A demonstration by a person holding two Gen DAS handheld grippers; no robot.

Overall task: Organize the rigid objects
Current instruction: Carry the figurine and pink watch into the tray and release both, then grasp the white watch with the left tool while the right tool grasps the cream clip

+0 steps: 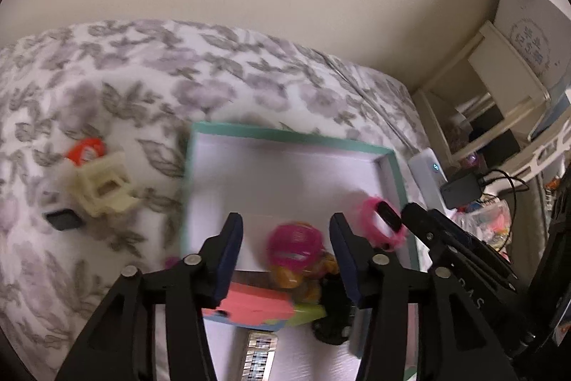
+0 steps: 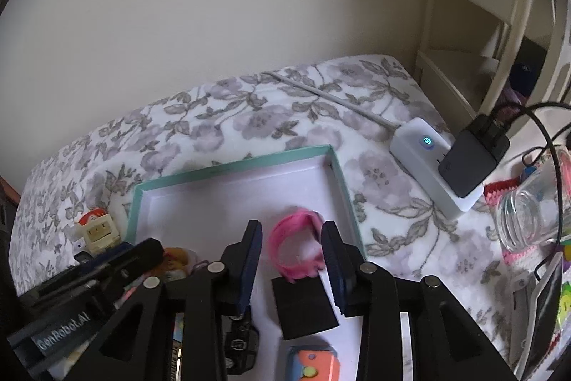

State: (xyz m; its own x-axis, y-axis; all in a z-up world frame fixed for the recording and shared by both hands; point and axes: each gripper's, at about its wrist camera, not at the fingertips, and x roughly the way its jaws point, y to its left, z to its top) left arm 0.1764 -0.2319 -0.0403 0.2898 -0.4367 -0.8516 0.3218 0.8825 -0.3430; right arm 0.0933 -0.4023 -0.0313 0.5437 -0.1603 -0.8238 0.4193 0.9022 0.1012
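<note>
Right wrist view puts our right gripper (image 2: 291, 257) spread wide over the teal tray (image 2: 235, 168), its fingers flanking the pink watch (image 2: 298, 249) without pinching it; the watch lies in the tray's near right part, close to the right wall. Our left gripper (image 1: 285, 247) is also spread and holds nothing, hovering above a pink round toy (image 1: 294, 243) that sits among other small things in the tray.

The risks, as we judge them: both tools crowd the same end of the tray, so a careless swing could knock one into the other. The watch band is a curved loop — closing on it off-centre may let it twist or spring out. The tray rests on a soft floral quilt (image 2: 249, 116), so pressing down could tip it and shift its contents. A cream toy (image 1: 101, 184) and a small black item (image 1: 64, 220) wait outside on the quilt — easy to overlook.
</note>
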